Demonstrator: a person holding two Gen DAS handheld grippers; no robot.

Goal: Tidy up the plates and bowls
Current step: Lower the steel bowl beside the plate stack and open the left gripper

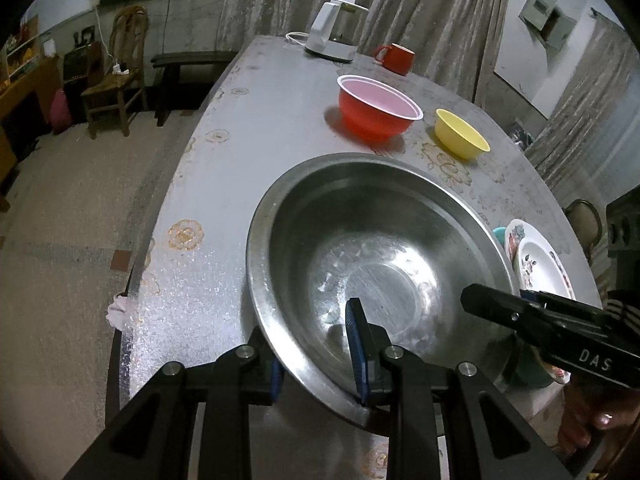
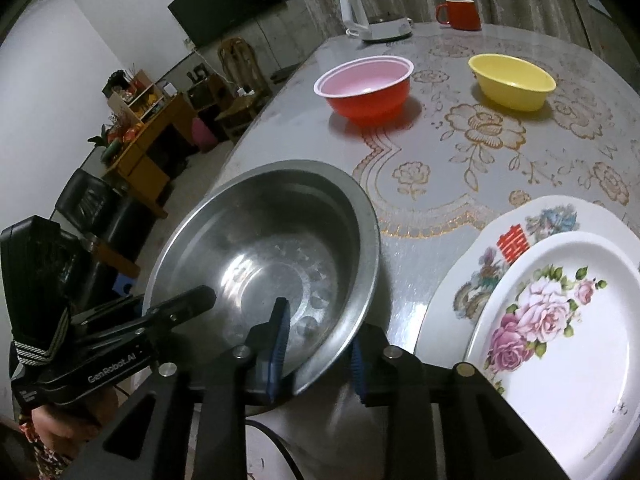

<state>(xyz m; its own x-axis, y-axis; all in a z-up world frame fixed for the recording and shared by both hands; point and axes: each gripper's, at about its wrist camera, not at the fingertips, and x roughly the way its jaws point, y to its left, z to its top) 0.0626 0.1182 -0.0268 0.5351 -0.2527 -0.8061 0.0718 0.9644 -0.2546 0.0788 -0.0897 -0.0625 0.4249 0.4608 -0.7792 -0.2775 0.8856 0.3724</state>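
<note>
You've got the steel bowl (image 1: 380, 264) by its near rim from both sides: a wide, slippery basin needs two grips to stay level. Left gripper (image 1: 318, 354) is clenched on the rim, one pad inside, one outside. Right gripper (image 2: 318, 354) straddles the rim too, but there's a visible gap at its outer pad, so it looks released. Bowl sits at the near table (image 1: 208, 184) edge, just left of the stacked plates (image 2: 560, 320). Red bowl (image 1: 378, 108) and yellow bowl (image 1: 460, 134) sit well apart behind, probably to nest next.

Steel basin (image 1: 380, 264) upright (empty) at table's edge; flowered plates (image 2: 560, 320) stacked beside — bowls beyond.
</note>
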